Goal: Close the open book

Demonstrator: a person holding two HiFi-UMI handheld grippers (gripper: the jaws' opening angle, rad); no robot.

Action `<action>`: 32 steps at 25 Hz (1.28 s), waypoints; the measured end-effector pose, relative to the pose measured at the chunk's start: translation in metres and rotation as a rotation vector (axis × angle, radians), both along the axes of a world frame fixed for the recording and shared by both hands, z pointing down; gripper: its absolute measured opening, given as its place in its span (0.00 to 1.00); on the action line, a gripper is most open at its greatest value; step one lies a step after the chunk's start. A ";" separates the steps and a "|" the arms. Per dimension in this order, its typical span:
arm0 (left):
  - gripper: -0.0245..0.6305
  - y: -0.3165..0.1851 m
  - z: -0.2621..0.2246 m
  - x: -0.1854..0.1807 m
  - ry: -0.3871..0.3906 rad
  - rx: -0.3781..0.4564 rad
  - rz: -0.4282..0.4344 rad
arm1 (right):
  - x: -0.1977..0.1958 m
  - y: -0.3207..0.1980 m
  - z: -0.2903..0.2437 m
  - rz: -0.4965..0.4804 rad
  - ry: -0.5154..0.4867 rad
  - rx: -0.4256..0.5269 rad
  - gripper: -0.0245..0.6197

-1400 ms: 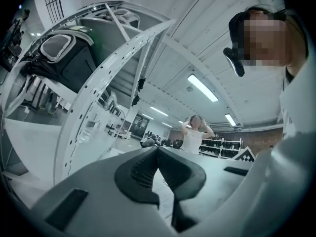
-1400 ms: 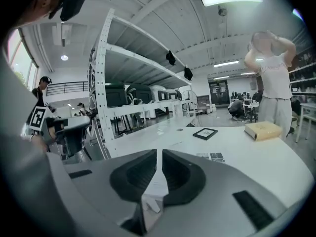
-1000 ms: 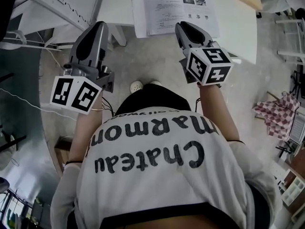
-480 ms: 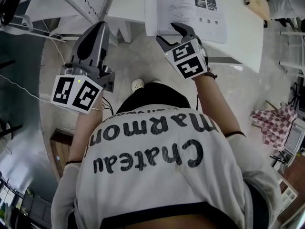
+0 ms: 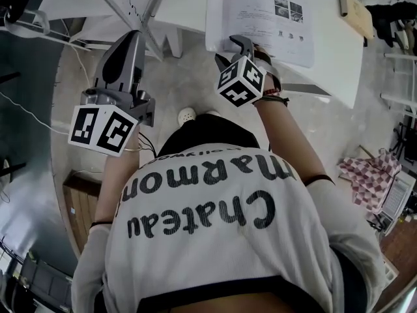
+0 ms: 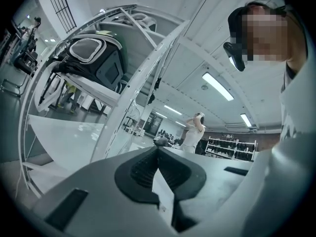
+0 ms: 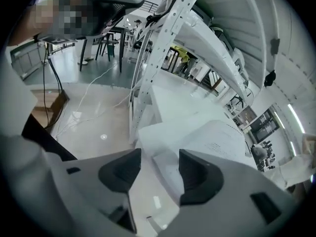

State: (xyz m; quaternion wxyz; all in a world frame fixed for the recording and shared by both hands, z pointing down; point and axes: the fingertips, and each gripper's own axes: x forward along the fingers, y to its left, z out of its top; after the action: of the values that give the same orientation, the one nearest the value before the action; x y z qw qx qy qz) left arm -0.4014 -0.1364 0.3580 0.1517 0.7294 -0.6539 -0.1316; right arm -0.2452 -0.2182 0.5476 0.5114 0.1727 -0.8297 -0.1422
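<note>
Book (image 5: 264, 15) is laid open, printed pages up, at the near edge of the white surface (image 5: 335, 51), its left-hand leaf close to the corner. The right gripper (image 5: 229, 49) is angled down at the book's near left corner. Its jaws have just been opening and are spread wide. In the right gripper view the corner of the pages (image 7: 217, 142) is seen through the gap, but nothing is pressed by the pads.

The left gripper (image 5: 133, 34) is held well apart over the floor (image 5: 189, 77), jaws clenched on nothing.

Several risks can be judged from here. A single thin leaf may be pinched instead of the whole half, so that it is creased or torn when swung over. The book may also be pushed along the smooth surface, or tipped off its edge, since it is steadied by nothing.
</note>
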 end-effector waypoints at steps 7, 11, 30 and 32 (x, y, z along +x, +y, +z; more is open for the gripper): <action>0.07 0.001 0.002 -0.002 0.000 0.003 -0.002 | -0.002 -0.005 -0.004 0.088 -0.069 -0.089 0.18; 0.07 -0.001 -0.006 0.000 -0.011 0.020 0.007 | 0.001 -0.007 -0.006 0.169 -0.133 -0.146 0.14; 0.07 -0.031 -0.068 0.021 -0.058 0.148 0.123 | 0.022 -0.018 -0.094 0.370 -0.410 -0.133 0.10; 0.07 -0.036 -0.073 0.029 -0.059 0.159 0.141 | 0.032 -0.020 -0.104 0.385 -0.426 -0.115 0.10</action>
State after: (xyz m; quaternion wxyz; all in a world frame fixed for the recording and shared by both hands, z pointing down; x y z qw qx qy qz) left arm -0.3729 -0.1725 0.2848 0.0829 0.7868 -0.5928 -0.1506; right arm -0.2130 -0.2386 0.4432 0.3524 0.3239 -0.8769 0.0441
